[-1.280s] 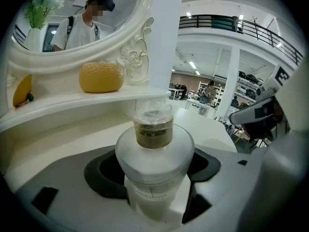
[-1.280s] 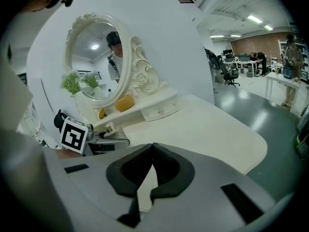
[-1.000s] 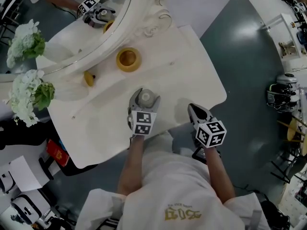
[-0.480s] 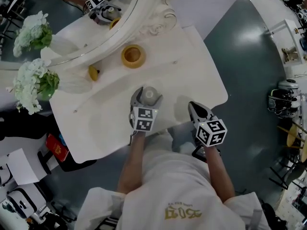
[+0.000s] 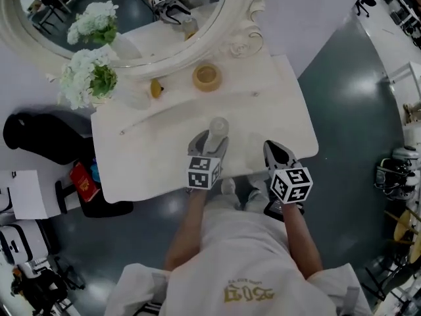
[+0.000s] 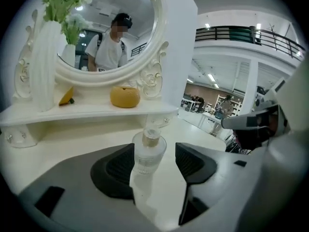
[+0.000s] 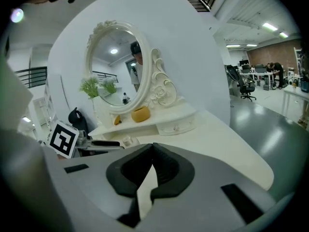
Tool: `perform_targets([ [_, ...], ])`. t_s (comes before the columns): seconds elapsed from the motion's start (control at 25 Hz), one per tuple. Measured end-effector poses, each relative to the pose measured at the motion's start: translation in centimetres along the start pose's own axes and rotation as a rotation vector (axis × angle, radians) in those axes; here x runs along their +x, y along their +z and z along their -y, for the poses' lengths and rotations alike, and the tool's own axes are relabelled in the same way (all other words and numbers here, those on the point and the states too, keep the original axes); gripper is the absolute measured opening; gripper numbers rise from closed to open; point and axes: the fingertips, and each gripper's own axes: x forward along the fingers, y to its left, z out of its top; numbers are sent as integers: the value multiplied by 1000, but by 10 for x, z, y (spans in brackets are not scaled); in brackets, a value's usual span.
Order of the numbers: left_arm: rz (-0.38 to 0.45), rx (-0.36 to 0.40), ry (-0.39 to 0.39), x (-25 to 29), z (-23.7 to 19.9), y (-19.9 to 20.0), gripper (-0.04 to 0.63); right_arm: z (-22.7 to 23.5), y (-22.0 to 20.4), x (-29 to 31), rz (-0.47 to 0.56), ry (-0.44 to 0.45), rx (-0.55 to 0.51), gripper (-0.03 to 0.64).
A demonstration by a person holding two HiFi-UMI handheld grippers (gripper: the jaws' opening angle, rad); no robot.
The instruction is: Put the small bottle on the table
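Observation:
The small clear bottle [image 5: 218,128] stands upright on the white dressing table [image 5: 151,157]. In the left gripper view the bottle [image 6: 148,153] sits between the tips of the two dark pads, close against the left pad with a gap to the right one. My left gripper [image 5: 210,139] is closing around it without pressing on it. My right gripper [image 5: 273,151] hovers over the table's near edge to the right; in the right gripper view its gripper [image 7: 152,170] is shut with nothing in it.
An oval mirror [image 5: 131,18] in a white frame stands at the back. On its shelf are a yellow bowl [image 5: 206,77], a small yellow object [image 5: 156,88] and white flowers in a vase [image 5: 89,81]. A black bag [image 5: 39,137] lies left of the table.
The left gripper has drawn back toward me, so the bottle now sits at the jaw tips instead of deep between them. The head view has tilted up toward the mirror.

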Motion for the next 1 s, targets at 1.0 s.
perform_targets([
  [1.0, 257, -50, 315, -144, 66, 30, 15, -57, 33, -73, 104, 393, -168, 12],
])
